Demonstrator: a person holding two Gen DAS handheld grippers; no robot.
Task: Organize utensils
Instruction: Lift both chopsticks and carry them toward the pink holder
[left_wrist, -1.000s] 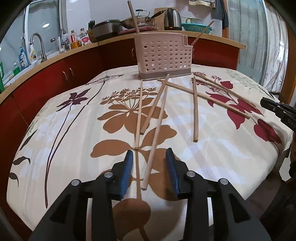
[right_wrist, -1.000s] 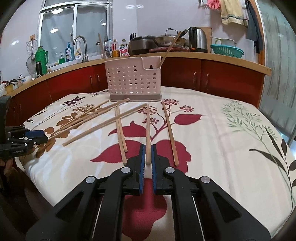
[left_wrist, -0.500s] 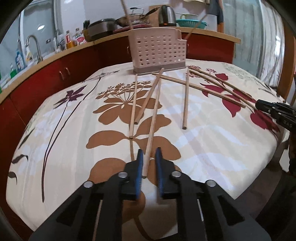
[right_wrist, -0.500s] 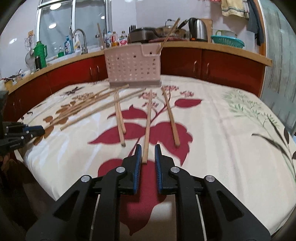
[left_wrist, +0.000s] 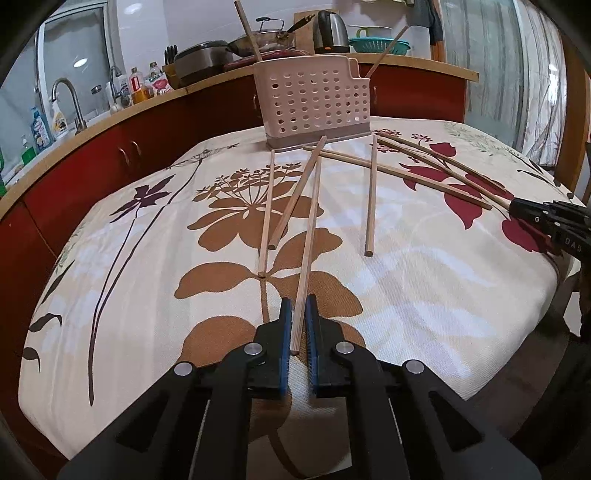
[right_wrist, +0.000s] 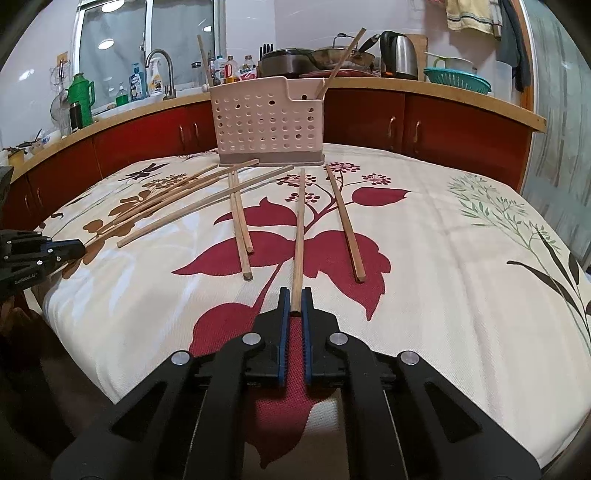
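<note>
Two chopsticks, each pinched near-end between a gripper's fingers (left_wrist: 284, 317).

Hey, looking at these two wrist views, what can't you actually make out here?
- Inside the perforated utensil holder: its front wall hides the lower ends of the chopsticks standing in it, in both views.
- Person: only the black gripper bodies show; the hands are cut off by the bottom edges.
- Bottles by the sink: labels too small and distorted in both views.
- Left gripper: whether the jaws, which are closing, press on the chopstick between them, the left wrist view leaves unclear.
</note>
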